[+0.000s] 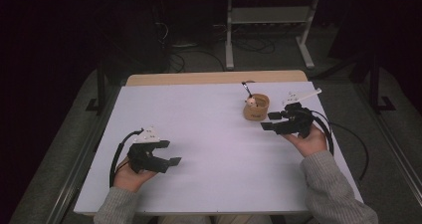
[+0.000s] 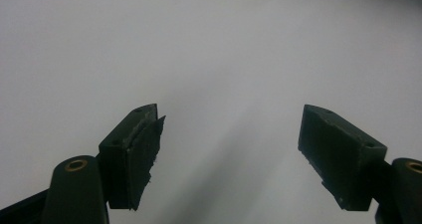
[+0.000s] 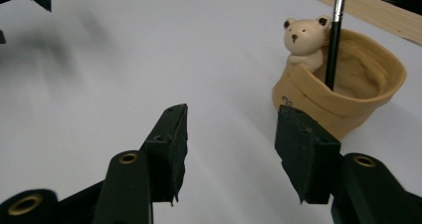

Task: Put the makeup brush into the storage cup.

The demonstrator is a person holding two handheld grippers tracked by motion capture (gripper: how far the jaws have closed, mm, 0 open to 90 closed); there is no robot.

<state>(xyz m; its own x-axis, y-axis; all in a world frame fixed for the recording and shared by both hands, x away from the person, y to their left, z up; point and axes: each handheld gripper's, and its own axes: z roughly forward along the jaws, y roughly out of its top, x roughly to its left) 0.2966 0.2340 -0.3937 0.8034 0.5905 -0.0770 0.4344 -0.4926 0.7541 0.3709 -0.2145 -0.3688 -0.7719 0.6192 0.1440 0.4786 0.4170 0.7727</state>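
**Right fingers near the bear cup**

The bear cup sits on the far right part of the white worktop. It is a small tan cup with a little bear peeking over its rim. A thin black brush stands inside it, almost straight up, leaning on the rim next to the bear — so its long way runs up and down, not flat.

The right gripper is the close one. In the high view it sits just to the right of the cup, with its tips pointing left and near the cup's base. In the right gripper view the cup lies ahead and off to the right of the fingers, not between them. These fingers are partly open with nothing in them. To get the brush or the cup, I think this hand must swing toward the cup first.

The left gripper is far away, at the near left side of the worktop. Its fingers are wide open and empty — just bare white worktop shows between them. That hand looks like it is waiting.
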